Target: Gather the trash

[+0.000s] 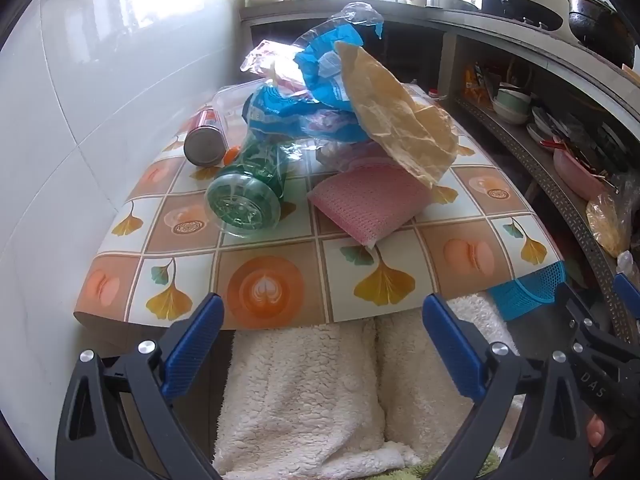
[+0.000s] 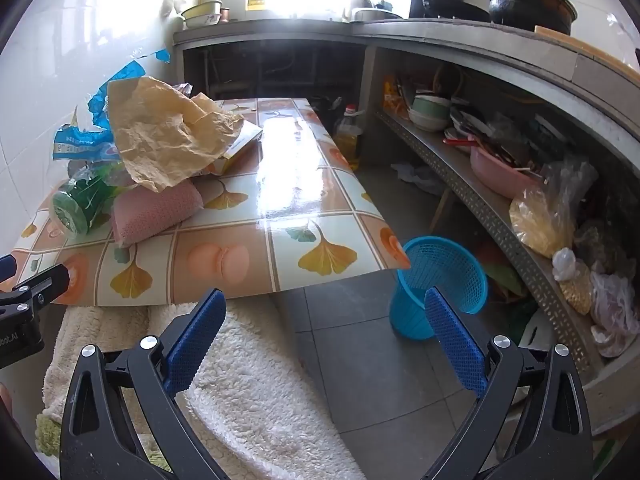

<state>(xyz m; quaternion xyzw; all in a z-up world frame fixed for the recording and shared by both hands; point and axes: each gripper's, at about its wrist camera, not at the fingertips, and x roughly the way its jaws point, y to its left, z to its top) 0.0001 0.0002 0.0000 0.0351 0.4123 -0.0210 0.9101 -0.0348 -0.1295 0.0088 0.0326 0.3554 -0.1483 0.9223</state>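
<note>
In the left wrist view, the left gripper (image 1: 322,326) hangs just in front of the near edge of the table (image 1: 472,248), with its blue jaws spread wide and nothing between them. The trash sits in a pile on the far left part of the table: a green bottle (image 1: 248,196) lying on its side nearest the gripper, a metal can (image 1: 205,140) behind it by the wall, a pink pad (image 1: 370,204) to the right, and a blue wrapper (image 1: 320,76) and a crumpled brown paper (image 1: 396,120) on top. A good first pick looks like the green bottle, since it is close and nothing lies on it; grab it across its round body so it does not roll. In the right wrist view, the right gripper (image 2: 324,310) is also spread wide and empty. It points at the floor near the blue basket (image 2: 440,280), which stands just past the right near corner of the table. The trash should probably go in there, dropped from straight above.
</note>
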